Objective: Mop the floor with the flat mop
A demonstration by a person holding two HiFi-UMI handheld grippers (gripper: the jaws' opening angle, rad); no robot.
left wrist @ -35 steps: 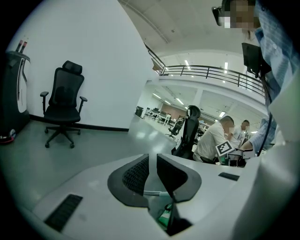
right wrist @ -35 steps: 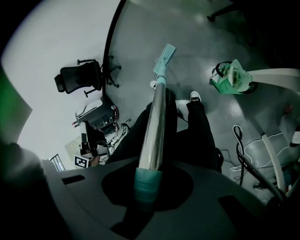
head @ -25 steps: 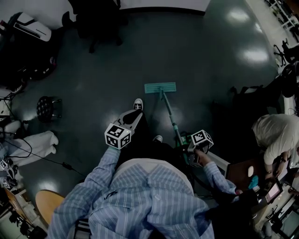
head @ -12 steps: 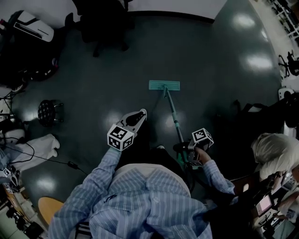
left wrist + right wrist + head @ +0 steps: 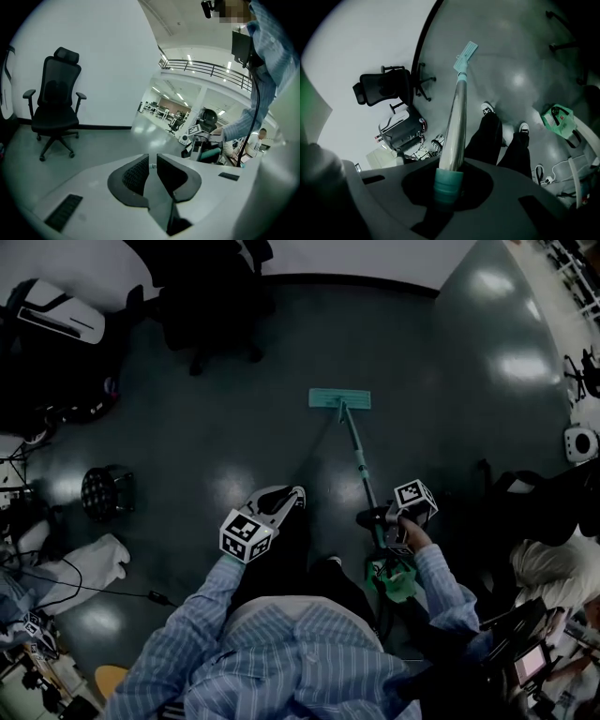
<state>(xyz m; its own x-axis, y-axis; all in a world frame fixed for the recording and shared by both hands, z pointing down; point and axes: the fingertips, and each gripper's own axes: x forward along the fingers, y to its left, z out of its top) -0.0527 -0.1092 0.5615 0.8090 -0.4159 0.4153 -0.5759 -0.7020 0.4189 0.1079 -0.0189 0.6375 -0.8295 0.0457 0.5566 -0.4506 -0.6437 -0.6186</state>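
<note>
Here we are over the dark, glossy floor (image 5: 234, 427), which fills most of the head view and throws back ceiling lights at the upper right. At the bottom of the frame we see the person's blue striped shirt (image 5: 300, 652), both sleeves reaching forward. A black office chair (image 5: 211, 296) stands at the top of the frame, left of centre, by the white wall.

Now the flat mop: its teal mop head (image 5: 339, 399) lies flat on the floor, upper middle of the head view and a little right of centre. Its handle (image 5: 361, 465) slopes down and to the right into the right gripper (image 5: 380, 518). In the right gripper view, the jaws are closed tight round the handle at its teal collar, and the shaft runs up the frame to the mop head, with the person's two shoes on the floor beside it.

The left gripper (image 5: 292, 495) hangs left of the handle, well apart from it. Its jaws are drawn almost together, just a thin slit between the pads, and nothing in there.

Over at the left edge we spot a small round stool (image 5: 105, 491), with a white cloth (image 5: 89, 563) on the floor below it.
</note>
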